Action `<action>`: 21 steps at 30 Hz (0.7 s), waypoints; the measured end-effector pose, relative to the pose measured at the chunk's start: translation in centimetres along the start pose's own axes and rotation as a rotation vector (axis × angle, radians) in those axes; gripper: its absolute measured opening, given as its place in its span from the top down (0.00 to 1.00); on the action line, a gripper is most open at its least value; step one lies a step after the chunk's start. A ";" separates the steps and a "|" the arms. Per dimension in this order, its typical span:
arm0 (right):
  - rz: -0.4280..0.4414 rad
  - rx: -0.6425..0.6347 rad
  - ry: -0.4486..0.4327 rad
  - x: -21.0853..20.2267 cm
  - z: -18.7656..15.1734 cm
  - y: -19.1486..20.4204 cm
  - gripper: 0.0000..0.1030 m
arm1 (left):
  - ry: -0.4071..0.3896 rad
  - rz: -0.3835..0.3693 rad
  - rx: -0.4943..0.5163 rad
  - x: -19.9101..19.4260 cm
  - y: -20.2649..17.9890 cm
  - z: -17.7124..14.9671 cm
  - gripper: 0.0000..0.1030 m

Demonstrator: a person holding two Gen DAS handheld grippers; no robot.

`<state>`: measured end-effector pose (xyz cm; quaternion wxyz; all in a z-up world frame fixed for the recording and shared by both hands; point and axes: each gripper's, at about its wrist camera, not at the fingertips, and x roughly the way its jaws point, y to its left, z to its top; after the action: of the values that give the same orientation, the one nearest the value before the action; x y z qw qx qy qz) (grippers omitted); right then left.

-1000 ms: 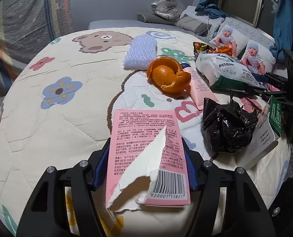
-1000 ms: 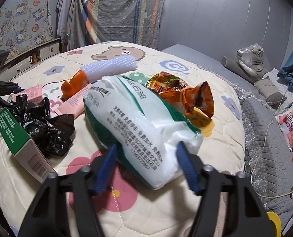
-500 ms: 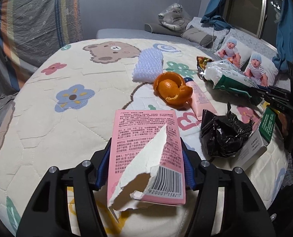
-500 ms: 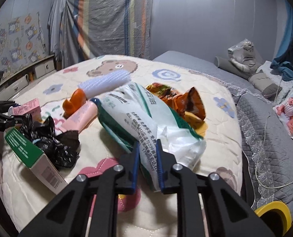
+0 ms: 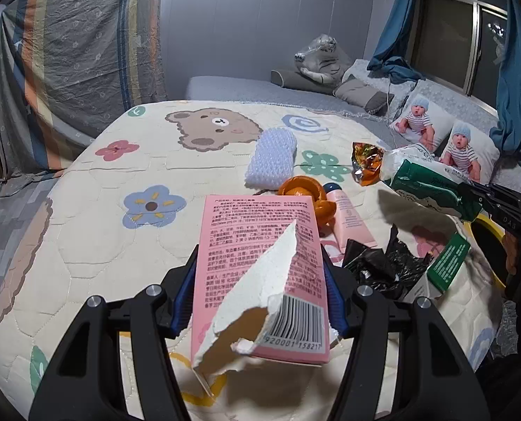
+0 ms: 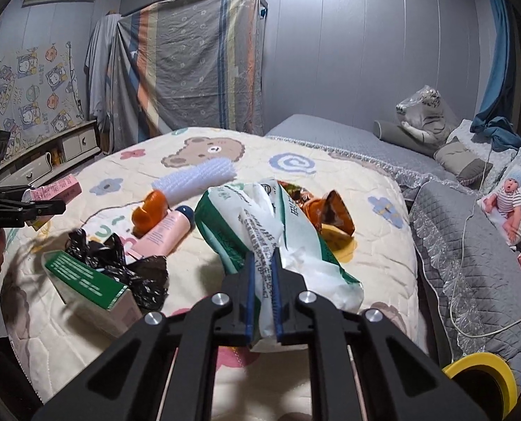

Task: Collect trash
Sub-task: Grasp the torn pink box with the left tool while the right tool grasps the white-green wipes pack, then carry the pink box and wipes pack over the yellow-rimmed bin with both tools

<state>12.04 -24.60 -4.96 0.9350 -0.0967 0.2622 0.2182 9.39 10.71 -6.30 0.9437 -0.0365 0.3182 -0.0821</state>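
Two hand-held grippers work over a round bed covered with a cartoon quilt (image 6: 365, 182), each already carrying a piece of trash. The left gripper (image 5: 260, 273) is about half open, its blue pads pressed on the long sides of a torn pink carton (image 5: 257, 266); the carton's long axis runs straight out along the fingers, and it hangs clear of the quilt. The right gripper (image 6: 262, 287) is almost fully closed, pinching the crumpled near end of a white and green plastic bag (image 6: 278, 231), which trails forward from its fingers above the quilt.

The drop-off that matters is a yellow-rimmed bin (image 6: 481, 375), just off the near right edge of the bed. It sits close beside the right gripper and, in the left wrist view, beyond the bag on the far right, so the right hand is likely the nearer.

Still on the quilt near its front edge: a black plastic bag (image 6: 120, 263), a green box (image 6: 85, 280), a pink tube (image 6: 166, 228), orange peel (image 6: 150, 210), a foil snack wrapper (image 6: 330, 210) and a white foam sleeve (image 6: 194, 175).
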 end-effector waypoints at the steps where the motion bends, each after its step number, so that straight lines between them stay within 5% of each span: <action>1: 0.001 0.000 -0.005 -0.3 0.1 0.1 0.93 | -0.004 0.000 -0.002 -0.1 -0.1 0.1 0.44; 21: -0.028 -0.006 -0.036 -1.8 0.6 0.2 0.93 | -0.066 0.002 0.005 -1.0 -2.8 2.9 0.44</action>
<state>10.81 -24.87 -3.51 0.9423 -0.0995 0.2433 0.2075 10.02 8.13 -3.06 0.9539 -0.0363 0.2869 -0.0807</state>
